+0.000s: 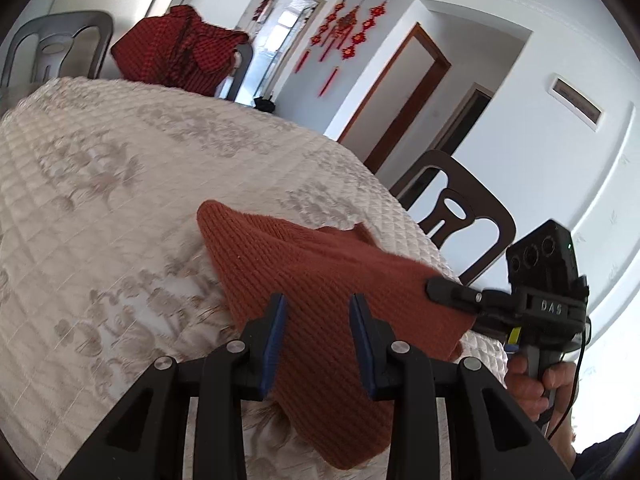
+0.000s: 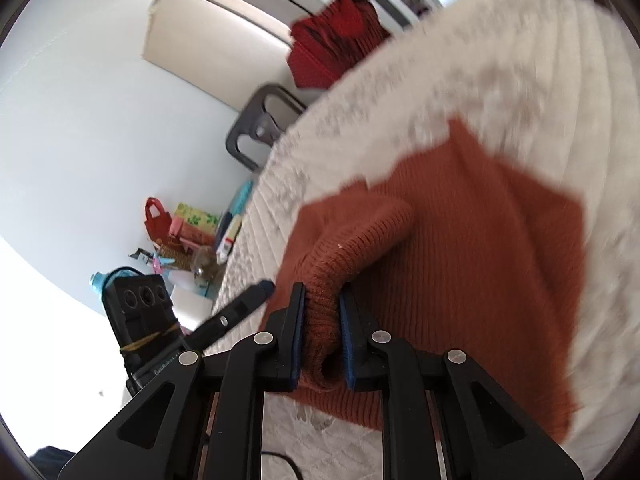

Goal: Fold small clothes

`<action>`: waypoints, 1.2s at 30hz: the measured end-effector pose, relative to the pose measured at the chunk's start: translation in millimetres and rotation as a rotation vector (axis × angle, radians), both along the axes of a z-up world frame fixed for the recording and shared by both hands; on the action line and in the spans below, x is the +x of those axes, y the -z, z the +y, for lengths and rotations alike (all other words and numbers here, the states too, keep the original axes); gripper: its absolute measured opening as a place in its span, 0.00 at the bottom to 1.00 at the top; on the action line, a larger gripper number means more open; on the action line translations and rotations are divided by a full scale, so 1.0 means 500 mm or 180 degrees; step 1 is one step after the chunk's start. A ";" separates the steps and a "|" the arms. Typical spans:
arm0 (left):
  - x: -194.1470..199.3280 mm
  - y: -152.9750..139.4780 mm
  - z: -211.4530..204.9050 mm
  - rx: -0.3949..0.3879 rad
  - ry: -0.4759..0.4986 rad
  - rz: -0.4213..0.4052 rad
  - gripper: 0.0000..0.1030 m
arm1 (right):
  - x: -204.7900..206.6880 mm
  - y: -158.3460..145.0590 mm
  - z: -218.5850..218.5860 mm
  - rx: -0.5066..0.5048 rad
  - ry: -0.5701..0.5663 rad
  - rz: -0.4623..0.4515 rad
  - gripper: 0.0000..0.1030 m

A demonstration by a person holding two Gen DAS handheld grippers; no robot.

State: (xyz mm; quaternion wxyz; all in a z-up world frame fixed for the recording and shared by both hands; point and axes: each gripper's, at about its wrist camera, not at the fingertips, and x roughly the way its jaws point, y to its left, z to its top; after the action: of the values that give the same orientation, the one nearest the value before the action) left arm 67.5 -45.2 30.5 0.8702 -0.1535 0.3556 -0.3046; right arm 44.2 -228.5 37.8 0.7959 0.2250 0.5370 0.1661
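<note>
- On the quilted cream cloth of the table (image 1: 120, 168), the rust-orange knit garment (image 1: 320, 280) is the landmark; it lies near the table's near edge, partly lifted and folded over itself.
- Far to the left of the garment, in the left wrist view, a grey plastic chair (image 1: 52, 48) stands behind the table.
- Behind the garment, at the table's far side, a dark red checked cloth (image 1: 180, 48) hangs over another chair back.
- Just in front of the garment, the left gripper (image 1: 318, 340) hovers with its blue-padded fingers spread apart; the knit shows between them, but neither pad is seen pressing on it.
- Behind and to the right of the garment, red knotted ornaments (image 1: 348, 36) hang on the white wall beside a wooden door frame.
- To the right of the garment, a dark brown chair (image 1: 460, 216) stands beyond the table's edge.
- At the garment's right edge, the right gripper (image 1: 434, 286) reaches in with its tip on the knit, and a hand (image 1: 532, 384) holds its handle.
- In the right wrist view, bags and small clutter (image 2: 180, 236) lie on the floor to the left of the garment.
- In the same view, the right gripper (image 2: 323, 320) has its fingers pressed together on a bunched, ribbed fold of the garment (image 2: 460, 240), raised off the rest, which lies spread on the table (image 2: 500, 60).
</note>
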 end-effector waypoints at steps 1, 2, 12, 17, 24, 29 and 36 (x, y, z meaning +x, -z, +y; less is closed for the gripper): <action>0.000 -0.004 -0.009 0.0017 0.0037 -0.0029 0.34 | 0.001 -0.019 -0.008 -0.0046 0.0002 -0.0097 0.15; 0.000 -0.006 -0.021 0.0035 0.0094 -0.0054 0.34 | 0.000 -0.028 -0.014 -0.0076 0.0009 -0.0150 0.15; -0.012 0.008 -0.078 0.0151 0.0361 -0.0111 0.37 | -0.077 -0.036 -0.150 -0.0569 0.0455 -0.0143 0.03; -0.012 0.012 -0.071 0.0118 0.0328 -0.0069 0.37 | -0.097 -0.027 -0.193 -0.0457 0.0684 -0.0038 0.04; -0.026 0.018 -0.071 0.0212 0.0281 -0.0097 0.37 | -0.091 -0.045 -0.156 0.0138 0.0481 -0.0070 0.49; -0.027 0.020 -0.072 0.0206 0.0281 -0.0101 0.37 | -0.095 -0.013 -0.130 0.0141 0.0423 0.0213 0.49; -0.032 0.021 -0.072 0.0212 0.0294 -0.0110 0.37 | -0.061 0.015 -0.115 0.0274 0.0438 0.0284 0.49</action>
State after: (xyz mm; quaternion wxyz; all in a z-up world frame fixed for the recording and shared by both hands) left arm 51.4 -81.2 19.7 0.8658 -0.1026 0.3572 -0.3351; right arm 13.4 -286.2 30.5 0.7702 0.3026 0.5476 0.1238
